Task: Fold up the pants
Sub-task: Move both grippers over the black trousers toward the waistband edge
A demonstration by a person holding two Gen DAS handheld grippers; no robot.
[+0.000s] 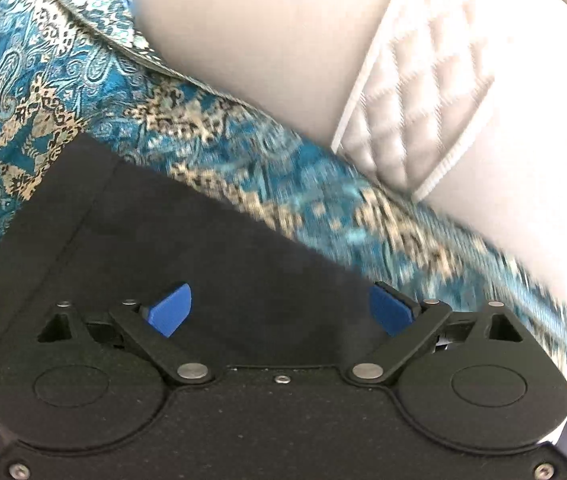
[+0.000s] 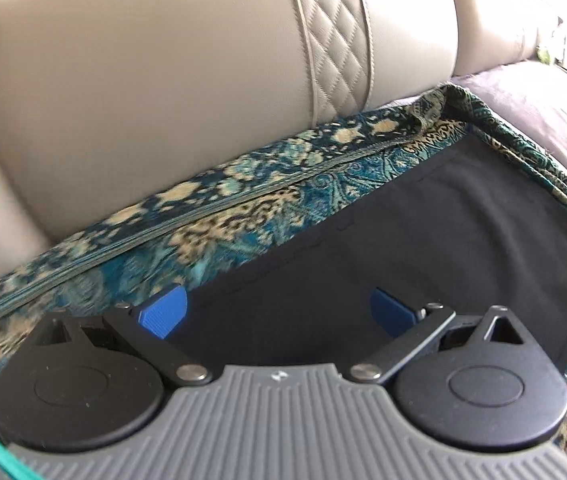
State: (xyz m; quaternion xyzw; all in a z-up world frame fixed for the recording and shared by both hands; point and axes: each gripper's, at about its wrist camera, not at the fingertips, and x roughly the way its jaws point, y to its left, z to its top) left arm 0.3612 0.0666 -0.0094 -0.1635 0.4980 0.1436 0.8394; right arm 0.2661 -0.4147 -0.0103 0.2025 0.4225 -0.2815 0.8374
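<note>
Here both grippers, left (image 1: 279, 310) and right (image 2: 279, 310), hang over the pants (image 2: 423, 240) on the cover (image 1: 43, 92), jaws released, likely poised to pinch an edge.

One pair of black fabric pants (image 1: 187, 216) lies across the lower half of each view. One teal and gold paisley-patterned cloth cover (image 1: 35, 92) spreads beneath it. Two beige leather sofa back cushions (image 2: 143, 92) show in the upper part of the right wrist view, one bearing one diamond-quilted strip (image 2: 329, 32). Two black grippers, left (image 1: 281, 310) and right (image 2: 279, 312), each carry two blue pads (image 2: 163, 314).
</note>
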